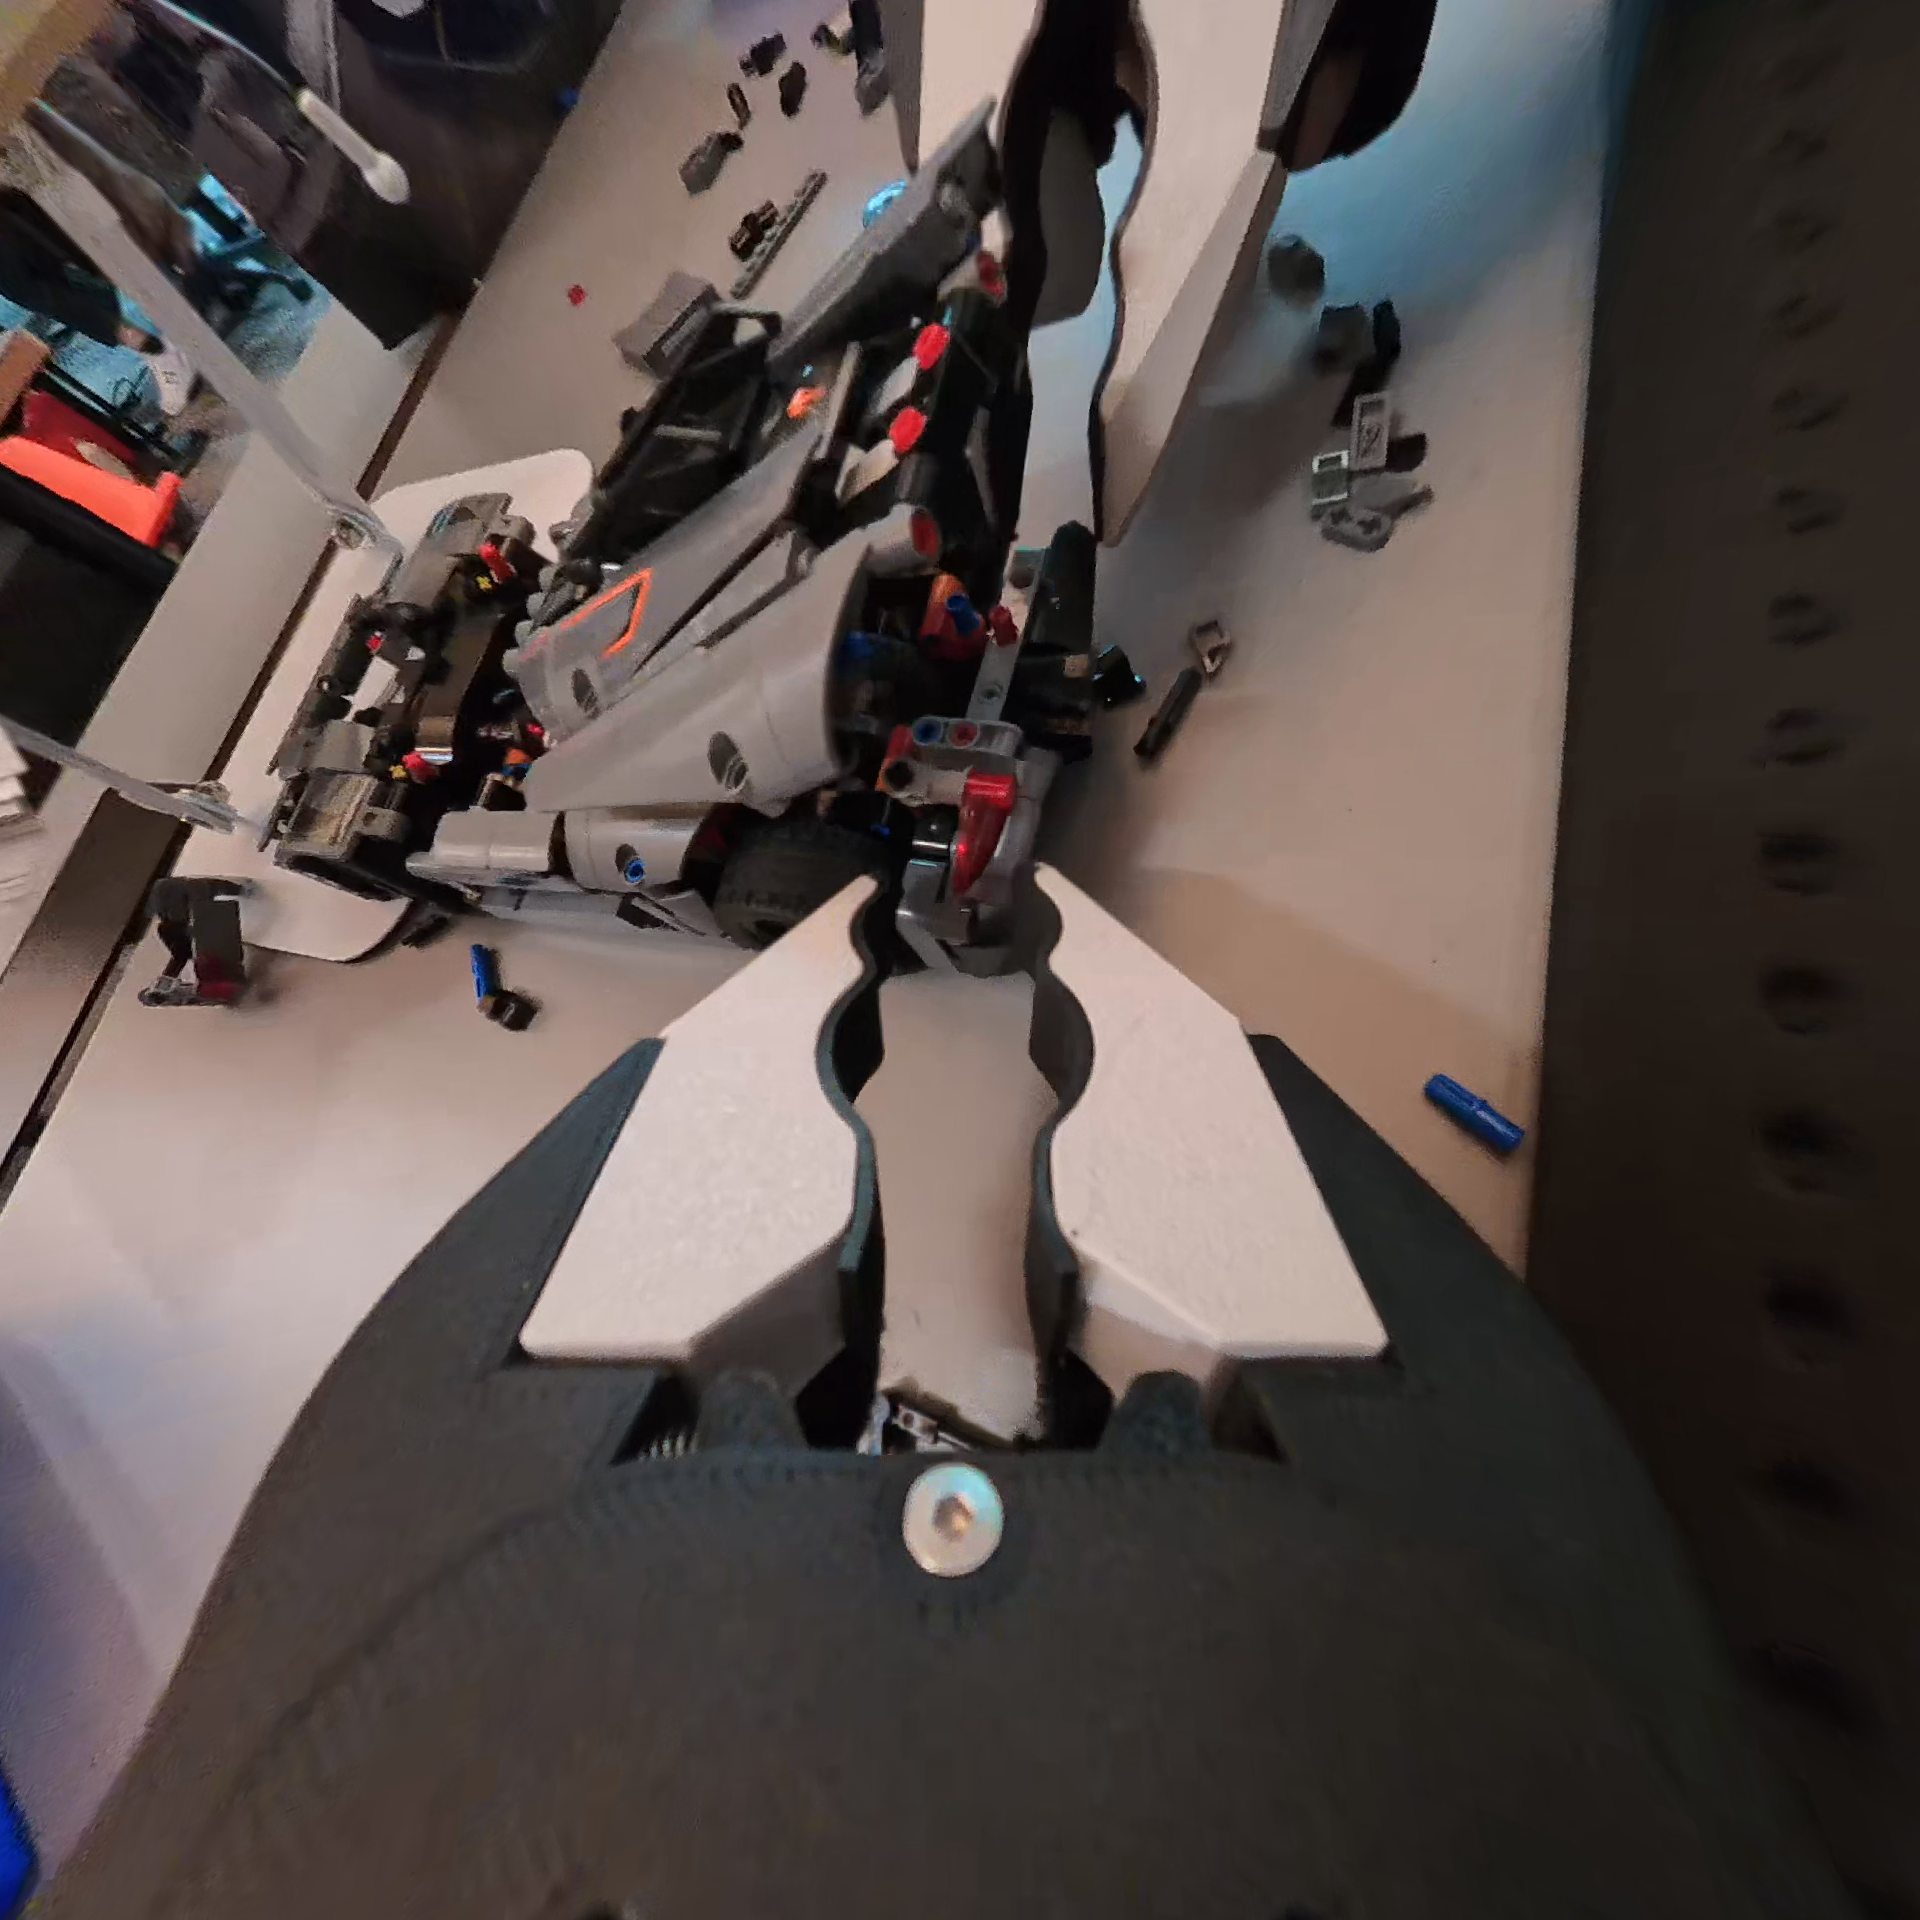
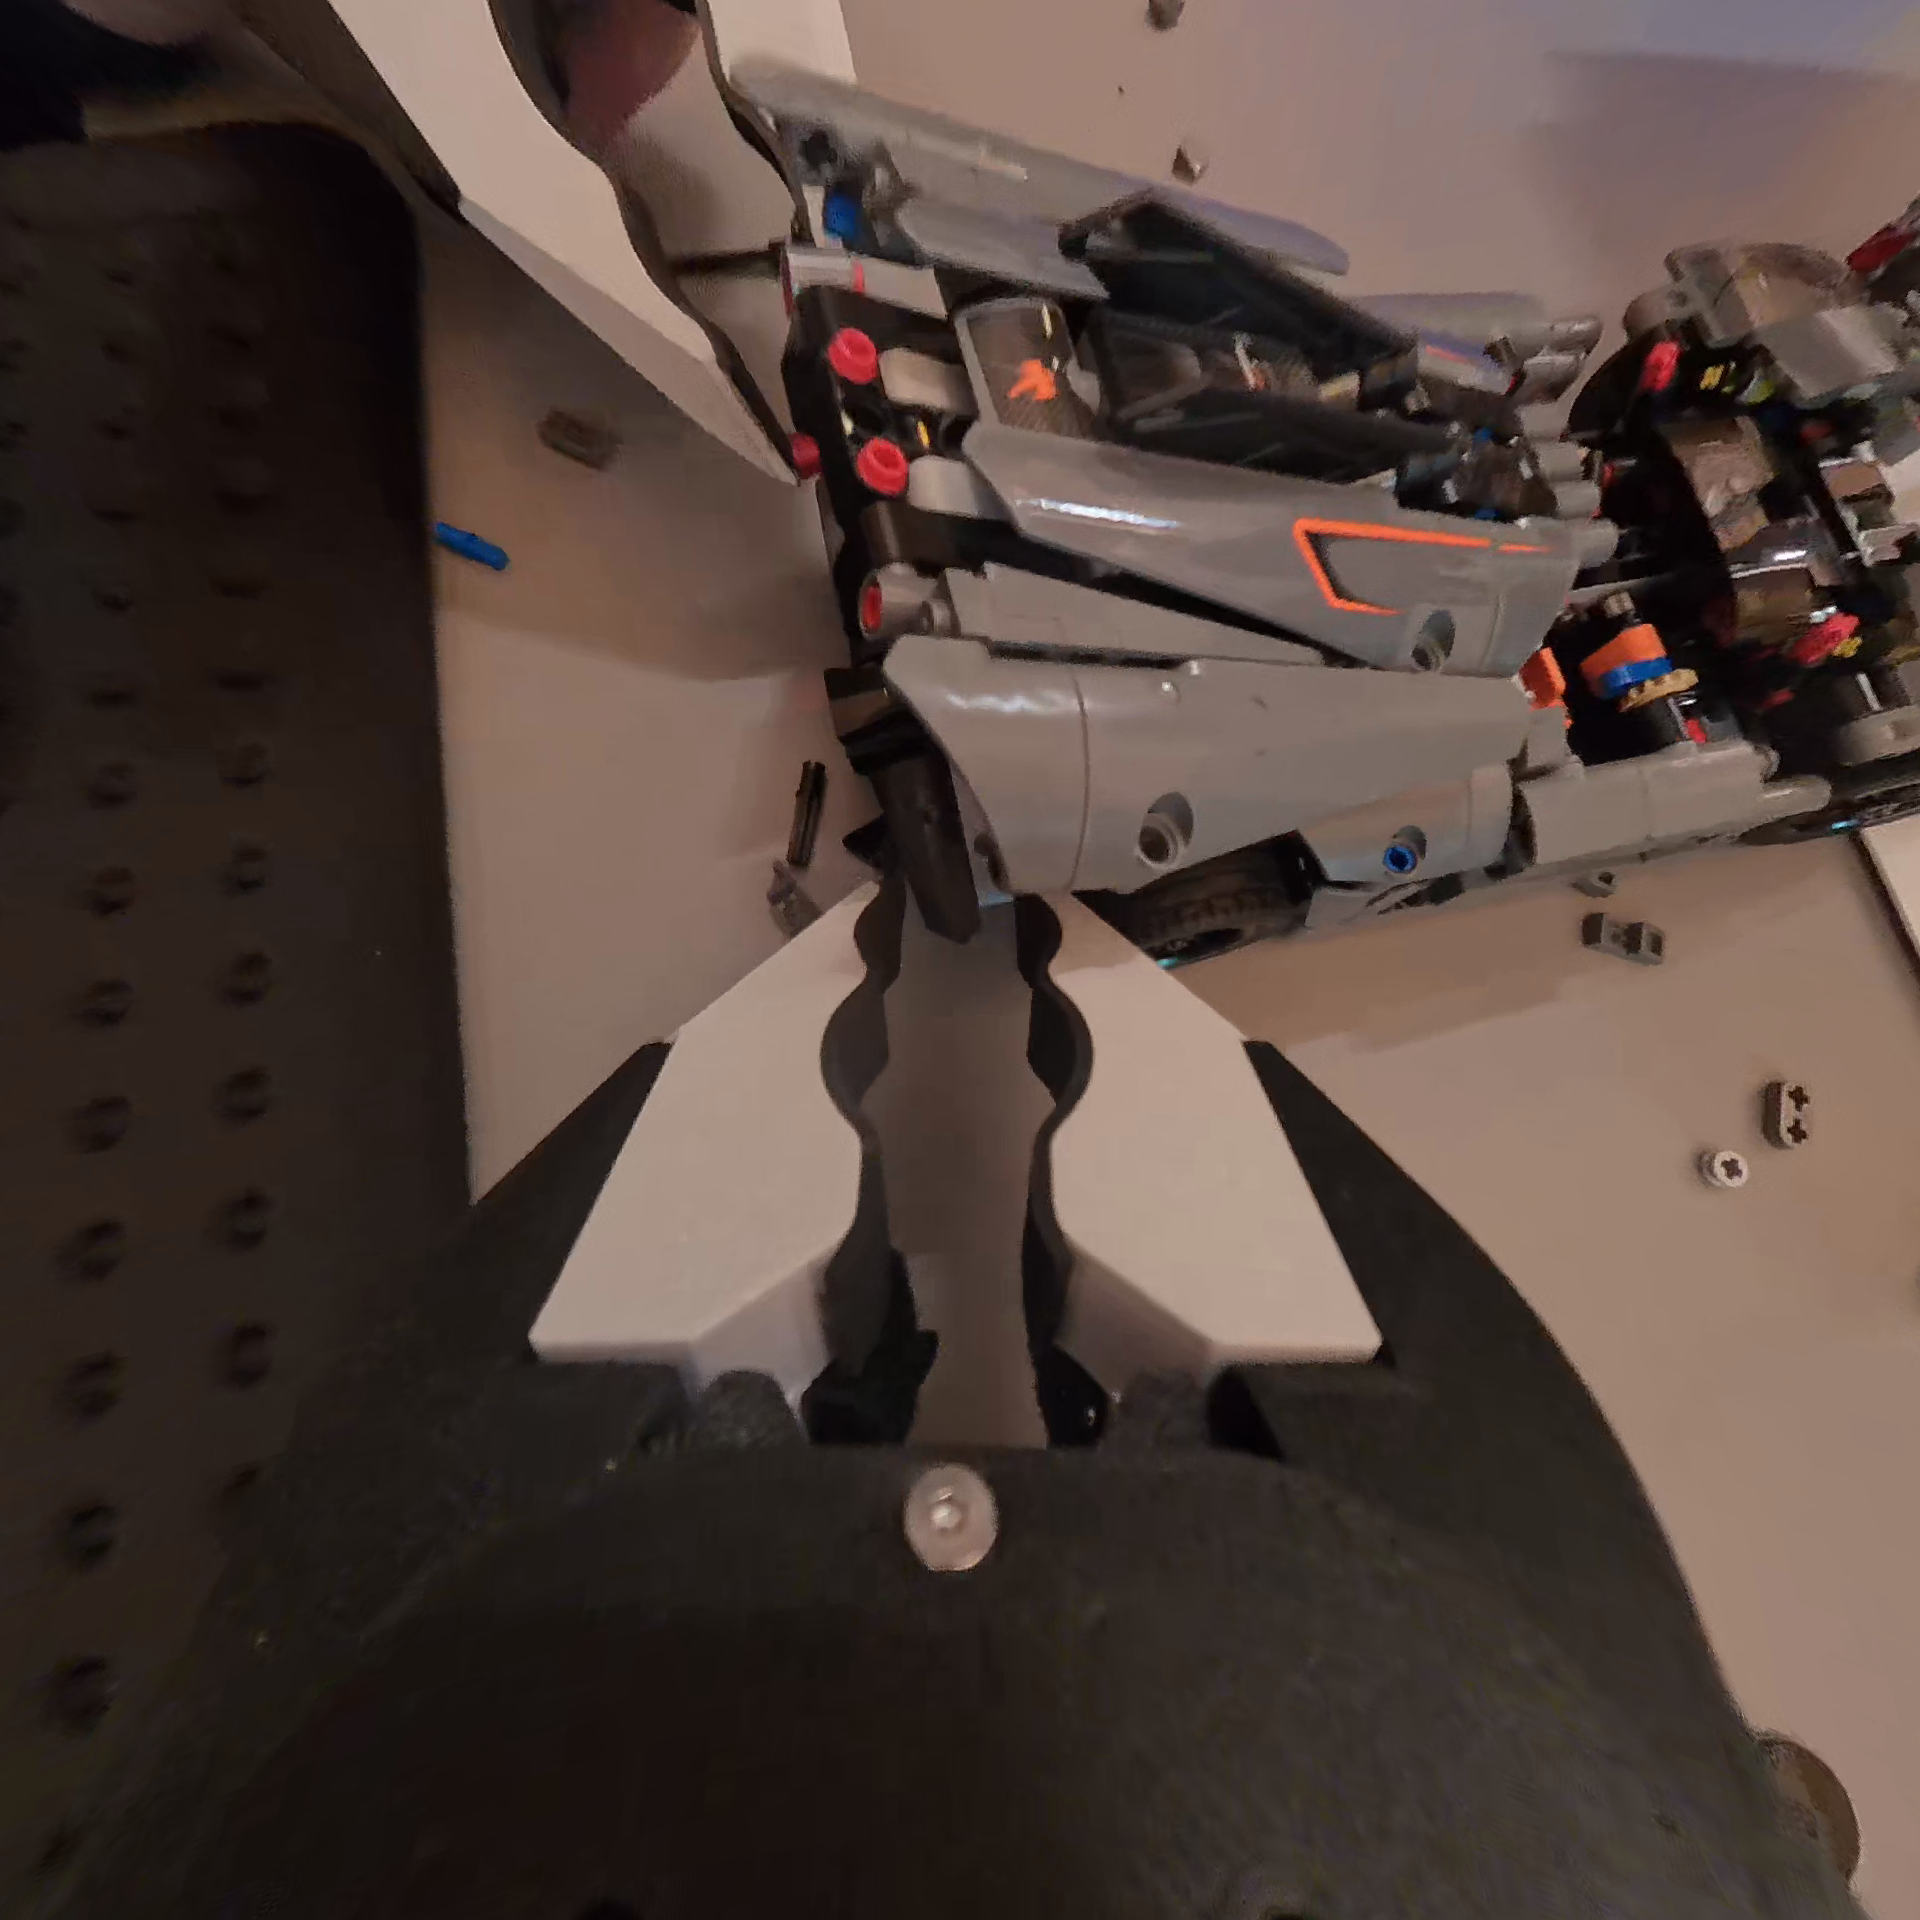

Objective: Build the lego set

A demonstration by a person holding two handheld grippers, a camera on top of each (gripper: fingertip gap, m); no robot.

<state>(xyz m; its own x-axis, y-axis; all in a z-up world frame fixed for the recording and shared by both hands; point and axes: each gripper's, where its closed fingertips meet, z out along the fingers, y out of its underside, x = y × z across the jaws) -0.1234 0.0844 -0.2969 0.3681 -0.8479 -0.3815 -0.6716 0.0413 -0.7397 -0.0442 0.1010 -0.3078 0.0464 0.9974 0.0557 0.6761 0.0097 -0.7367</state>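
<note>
Left wrist view – loose pieces (image 1: 1361, 462) and blue pin (image 1: 1473, 1112) flank the car (image 1: 727, 665).

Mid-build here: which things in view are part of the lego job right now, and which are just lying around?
In the job:
- grey lego car, partly built
- left gripper, at the car's end
- right gripper, around a black part on the car

Lying about:
- blue pin on the white table
- small grey pieces
- black strip

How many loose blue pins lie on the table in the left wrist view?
2: one blue pin right of the left gripper's jaws, another left of them beside a black piece. The car could hide more.
</note>
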